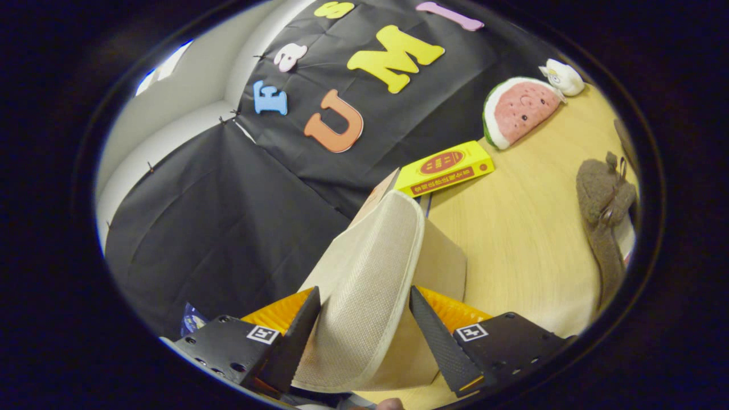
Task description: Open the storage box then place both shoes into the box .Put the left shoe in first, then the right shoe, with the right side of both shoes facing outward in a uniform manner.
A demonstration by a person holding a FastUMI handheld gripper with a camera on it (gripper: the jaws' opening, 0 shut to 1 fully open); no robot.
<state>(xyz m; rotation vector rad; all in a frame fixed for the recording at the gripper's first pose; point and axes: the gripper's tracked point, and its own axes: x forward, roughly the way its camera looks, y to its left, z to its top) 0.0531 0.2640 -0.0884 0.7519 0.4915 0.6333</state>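
Risk here: the beige woven-mesh slipper [364, 285] is pinched sole-up by the gripper [364, 319], both fingers pressing its sides, w/ most of its length sticking out ahead, so it could pivot or slip free, or go into the tan cardboard storage box [444, 262] just beneath it facing the wrong way. Slipper looks soft, flat-soled, clean. Second, brown fuzzy shoe [603, 216] lies well apart on the pale wooden table [529, 228].

One beige shoe [364, 285], clamped between the fingers of one gripper [364, 319]. One cardboard box [441, 262] beneath it. One yellow box [447, 167] at one o'clock. Two plush toys: watermelon [521, 109], white figure [564, 77]. One brown shoe [603, 210] at three o'clock.
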